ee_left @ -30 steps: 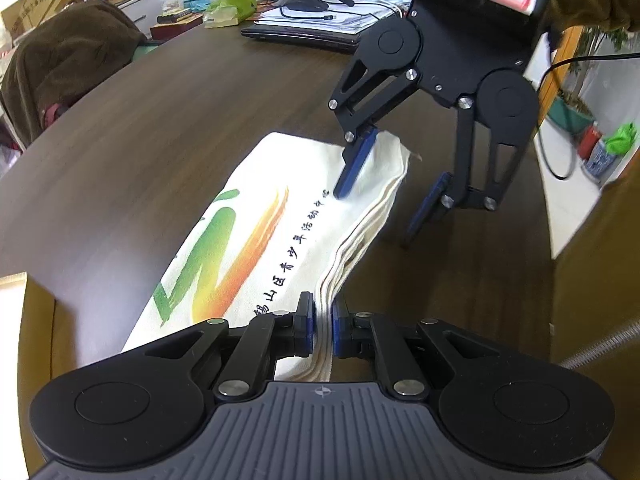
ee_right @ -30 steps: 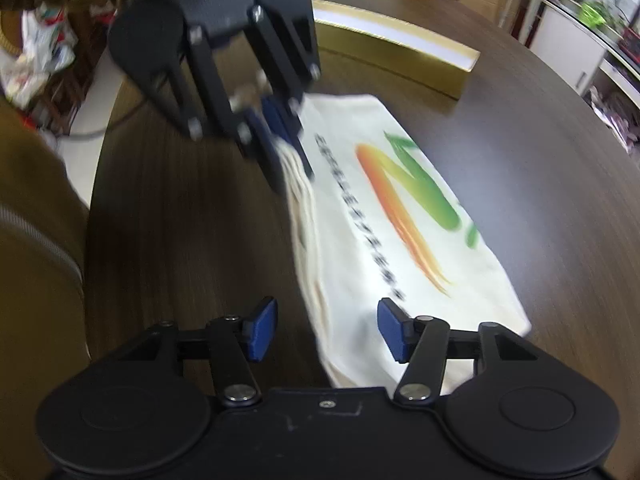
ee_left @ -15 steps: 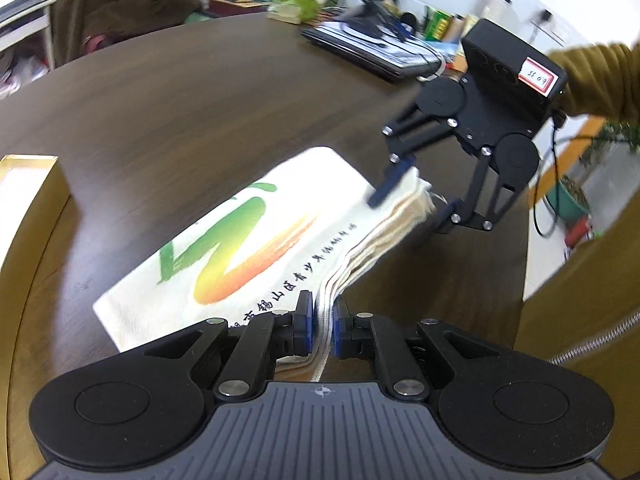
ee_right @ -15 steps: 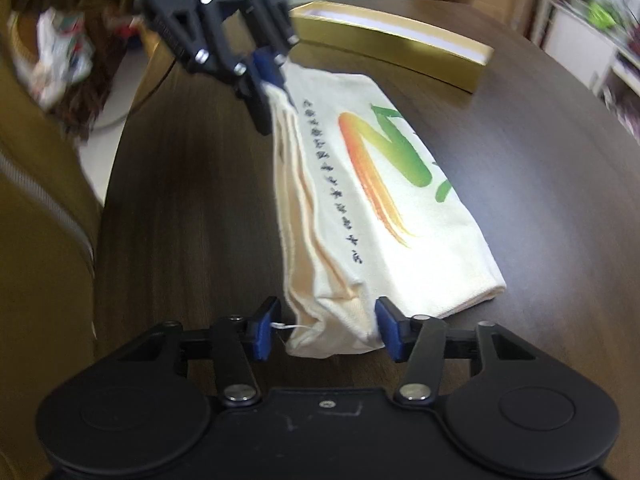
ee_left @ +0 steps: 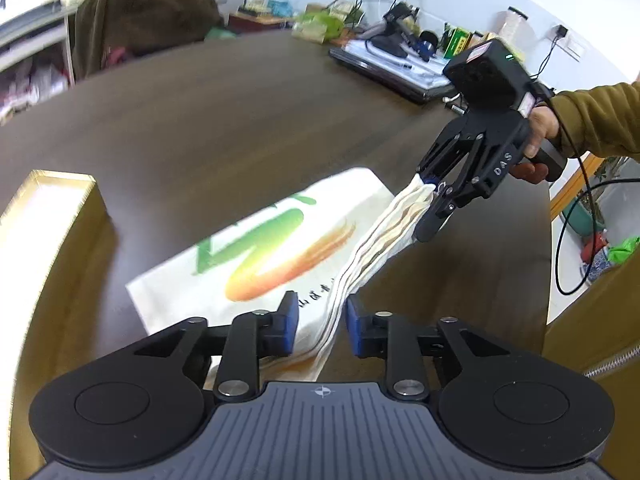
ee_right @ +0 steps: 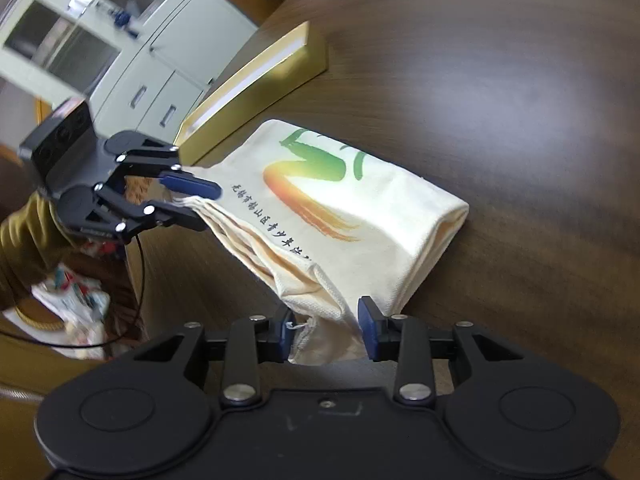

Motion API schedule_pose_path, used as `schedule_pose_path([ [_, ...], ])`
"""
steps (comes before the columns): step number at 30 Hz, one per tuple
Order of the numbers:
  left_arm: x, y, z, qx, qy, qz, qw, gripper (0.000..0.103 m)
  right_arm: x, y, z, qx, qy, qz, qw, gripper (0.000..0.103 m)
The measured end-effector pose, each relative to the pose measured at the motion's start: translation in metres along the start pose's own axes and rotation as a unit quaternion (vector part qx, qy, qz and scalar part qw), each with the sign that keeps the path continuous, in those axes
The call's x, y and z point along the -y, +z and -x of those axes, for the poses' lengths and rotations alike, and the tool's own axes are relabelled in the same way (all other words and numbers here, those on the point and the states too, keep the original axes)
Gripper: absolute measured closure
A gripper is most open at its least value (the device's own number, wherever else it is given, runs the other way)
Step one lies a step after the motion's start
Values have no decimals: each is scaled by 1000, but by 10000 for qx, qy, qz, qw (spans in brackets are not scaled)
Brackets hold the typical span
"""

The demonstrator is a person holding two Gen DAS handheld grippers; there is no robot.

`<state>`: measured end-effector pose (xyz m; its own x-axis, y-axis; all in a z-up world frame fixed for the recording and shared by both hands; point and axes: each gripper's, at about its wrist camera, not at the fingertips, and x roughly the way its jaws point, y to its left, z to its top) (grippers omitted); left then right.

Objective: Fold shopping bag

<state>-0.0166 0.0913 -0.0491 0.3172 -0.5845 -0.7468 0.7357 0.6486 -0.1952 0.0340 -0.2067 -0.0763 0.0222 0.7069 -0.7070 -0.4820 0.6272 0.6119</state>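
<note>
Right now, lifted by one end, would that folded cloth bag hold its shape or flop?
Probably flop: the bag sags between the right gripper and the left gripper. Its stacked layers fan apart at the edge, so they may slip. It looks light.

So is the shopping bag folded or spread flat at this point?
Folded: the shopping bag shows stacked layers along one edge, doubled over at the far end.
</note>
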Motion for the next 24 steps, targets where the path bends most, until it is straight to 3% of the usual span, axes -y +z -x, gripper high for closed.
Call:
schedule_pose_path([
  [6, -11, -14, 45, 378, 220, -412, 9982, 45, 11, -4, 10, -138, 157, -425, 9989, 72],
  [8, -15, -22, 55, 369, 185, -561, 9976, 42, 14, 0, 10, -216, 210, -522, 9982, 72],
  [14, -13, -42, 51, 118, 394, -1332, 9902, 41, 15, 3, 3, -369, 314, -797, 9956, 72],
  [17, -4, -46, 49, 303, 379, -1837, 9818, 41, 13, 5, -3, -448, 340, -964, 9938, 72],
  [24, -5, -59, 45, 59, 495, -2540, 9659, 41, 13, 4, -6, -521, 364, -1211, 9906, 72],
])
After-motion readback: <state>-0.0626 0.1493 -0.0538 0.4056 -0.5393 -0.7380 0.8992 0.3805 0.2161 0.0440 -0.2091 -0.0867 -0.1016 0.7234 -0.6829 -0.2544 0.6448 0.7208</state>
